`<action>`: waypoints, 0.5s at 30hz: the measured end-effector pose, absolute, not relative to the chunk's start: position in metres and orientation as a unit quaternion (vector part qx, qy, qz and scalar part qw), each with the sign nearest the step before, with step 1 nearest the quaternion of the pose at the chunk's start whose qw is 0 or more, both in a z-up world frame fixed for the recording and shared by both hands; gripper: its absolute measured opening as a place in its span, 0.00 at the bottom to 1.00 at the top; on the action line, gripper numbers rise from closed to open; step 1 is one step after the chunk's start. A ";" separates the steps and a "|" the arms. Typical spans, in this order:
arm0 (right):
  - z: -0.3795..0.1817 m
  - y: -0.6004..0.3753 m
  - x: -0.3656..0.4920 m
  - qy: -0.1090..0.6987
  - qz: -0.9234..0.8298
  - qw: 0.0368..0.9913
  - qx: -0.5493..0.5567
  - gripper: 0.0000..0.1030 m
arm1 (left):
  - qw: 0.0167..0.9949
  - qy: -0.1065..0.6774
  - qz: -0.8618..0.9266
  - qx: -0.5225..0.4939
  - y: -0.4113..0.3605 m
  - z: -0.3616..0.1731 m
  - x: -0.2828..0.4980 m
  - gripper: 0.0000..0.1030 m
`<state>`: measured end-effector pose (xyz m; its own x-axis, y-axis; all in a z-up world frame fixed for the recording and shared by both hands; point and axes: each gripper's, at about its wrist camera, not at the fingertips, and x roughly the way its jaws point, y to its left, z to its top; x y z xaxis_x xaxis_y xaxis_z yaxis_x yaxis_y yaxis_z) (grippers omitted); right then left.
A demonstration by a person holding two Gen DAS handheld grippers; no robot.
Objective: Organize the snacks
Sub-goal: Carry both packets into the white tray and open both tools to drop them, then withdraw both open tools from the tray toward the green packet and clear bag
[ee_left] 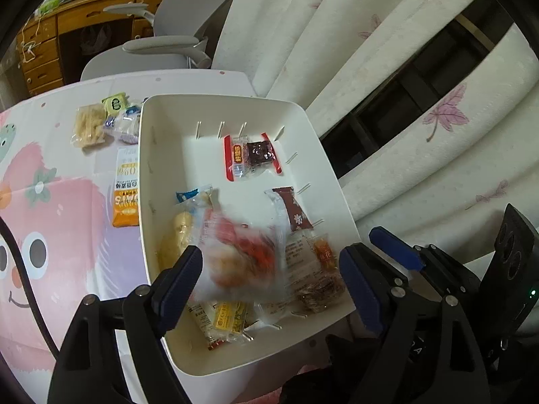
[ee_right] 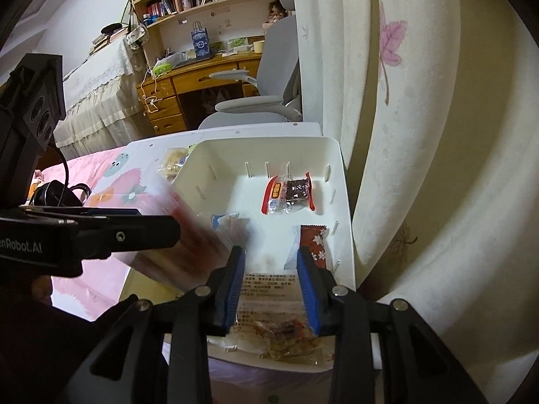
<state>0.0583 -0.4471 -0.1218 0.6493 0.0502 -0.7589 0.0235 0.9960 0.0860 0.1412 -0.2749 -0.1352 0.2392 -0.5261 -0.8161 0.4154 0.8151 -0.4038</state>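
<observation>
The left gripper [ee_left: 269,269] stands wide open over the white bin [ee_left: 158,181], and a blurred clear snack bag [ee_left: 241,259] between its jaws looks loose; it could land on the packets crowding the frame's lower middle. The right gripper [ee_right: 271,286], jaws narrowly apart, touches nothing, though a printed wrapper [ee_right: 269,293] lies below. The curtain [ee_left: 387,67] hems the bin's right rim; more snacks [ee_left: 89,126] wait on the table [ee_left: 67,202] at upper left, where room is freer.
</observation>
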 end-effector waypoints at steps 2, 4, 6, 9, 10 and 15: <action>-0.123 -0.448 0.060 0.420 0.011 0.907 0.045 0.35 | 0.786 0.542 -0.293 -0.054 -0.272 -0.137 0.142 0.80; -0.125 -0.447 0.062 0.422 0.015 0.905 0.046 0.36 | 0.787 0.544 -0.287 -0.055 -0.268 -0.138 0.142 0.80; -0.127 -0.444 0.063 0.427 0.020 0.903 0.048 0.38 | 0.787 0.548 -0.278 -0.055 -0.261 -0.140 0.140 0.80; -0.133 -0.437 0.067 0.439 0.031 0.896 0.053 0.39 | 0.787 0.555 -0.264 -0.055 -0.247 -0.143 0.137 0.80; -0.136 -0.433 0.068 0.445 0.034 0.893 0.055 0.39 | 0.787 0.557 -0.260 -0.056 -0.242 -0.144 0.135 0.80; -0.144 -0.414 0.072 0.467 0.051 0.880 0.066 0.39 | 0.793 0.561 -0.229 -0.064 -0.208 -0.144 0.133 0.80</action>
<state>0.0723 -0.4136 -0.1438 0.5585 0.1509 -0.8157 -0.0278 0.9862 0.1634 0.1328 -0.2076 -0.1438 0.2655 -0.4350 -0.8604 0.2904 0.8871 -0.3589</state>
